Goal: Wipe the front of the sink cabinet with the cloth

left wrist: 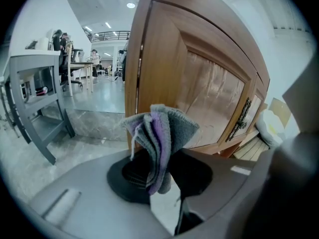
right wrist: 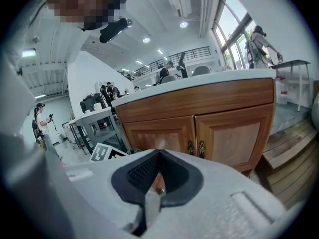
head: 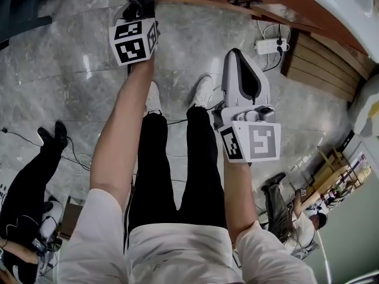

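Cloth (left wrist: pixel 160 142) in L gripper (left wrist: pixel 160 172) by cabinet (left wrist: pixel 199 83); R gripper (right wrist: pixel 157 167) closed.

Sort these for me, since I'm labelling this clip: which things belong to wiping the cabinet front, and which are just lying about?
For the job:
- cloth, pinched in the left gripper
- sink cabinet, doors closed
- right gripper, shut and empty

Lying about:
- power strip on the floor
- wooden slats beside the cabinet
- grey table
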`<move>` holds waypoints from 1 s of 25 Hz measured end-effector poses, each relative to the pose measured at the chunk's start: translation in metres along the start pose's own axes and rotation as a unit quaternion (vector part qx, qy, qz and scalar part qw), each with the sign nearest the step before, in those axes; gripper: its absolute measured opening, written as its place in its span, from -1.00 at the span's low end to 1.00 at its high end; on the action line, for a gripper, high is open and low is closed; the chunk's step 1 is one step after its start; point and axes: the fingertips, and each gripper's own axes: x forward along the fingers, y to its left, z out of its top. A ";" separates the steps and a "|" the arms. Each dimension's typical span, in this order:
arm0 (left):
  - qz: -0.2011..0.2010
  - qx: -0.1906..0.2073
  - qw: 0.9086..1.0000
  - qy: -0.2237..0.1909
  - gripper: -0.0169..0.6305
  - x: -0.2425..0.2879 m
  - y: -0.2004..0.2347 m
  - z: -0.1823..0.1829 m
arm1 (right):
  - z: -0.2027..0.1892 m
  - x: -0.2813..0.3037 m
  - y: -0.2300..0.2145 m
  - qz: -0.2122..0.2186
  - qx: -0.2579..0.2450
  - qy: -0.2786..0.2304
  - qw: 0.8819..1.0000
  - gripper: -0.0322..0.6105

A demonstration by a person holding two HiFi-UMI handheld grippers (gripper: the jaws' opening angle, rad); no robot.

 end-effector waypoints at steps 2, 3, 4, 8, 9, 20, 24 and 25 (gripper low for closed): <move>-0.001 -0.005 1.000 -0.002 -0.65 0.002 0.000 -0.002 | -0.001 0.000 -0.001 -0.001 0.001 0.000 1.000 -0.91; -0.002 -0.010 1.000 -0.003 -0.65 0.003 0.001 -0.004 | -0.002 0.000 -0.002 -0.002 0.002 0.000 1.000 -0.91; -0.003 -0.016 1.000 -0.004 -0.65 0.004 0.001 -0.005 | -0.003 0.000 -0.003 -0.002 0.002 0.001 1.000 -0.91; -0.008 -0.027 1.000 -0.010 -0.66 0.009 0.000 -0.010 | -0.007 0.001 -0.008 -0.001 0.002 0.003 1.000 -0.91; -0.010 -0.030 0.999 -0.011 -0.66 0.011 0.000 -0.011 | -0.009 0.001 -0.010 -0.003 0.003 0.003 1.000 -0.91; -0.017 -0.026 1.000 0.004 -0.66 0.025 -0.007 -0.024 | -0.019 0.001 -0.024 -0.013 0.010 0.005 1.000 -0.91; -0.021 -0.028 0.999 0.010 -0.66 0.031 -0.013 -0.029 | -0.025 0.001 -0.031 -0.017 0.012 0.008 1.000 -0.91; -0.021 -0.029 0.999 0.010 -0.66 0.032 -0.014 -0.029 | -0.026 0.001 -0.032 -0.018 0.012 0.009 1.000 -0.91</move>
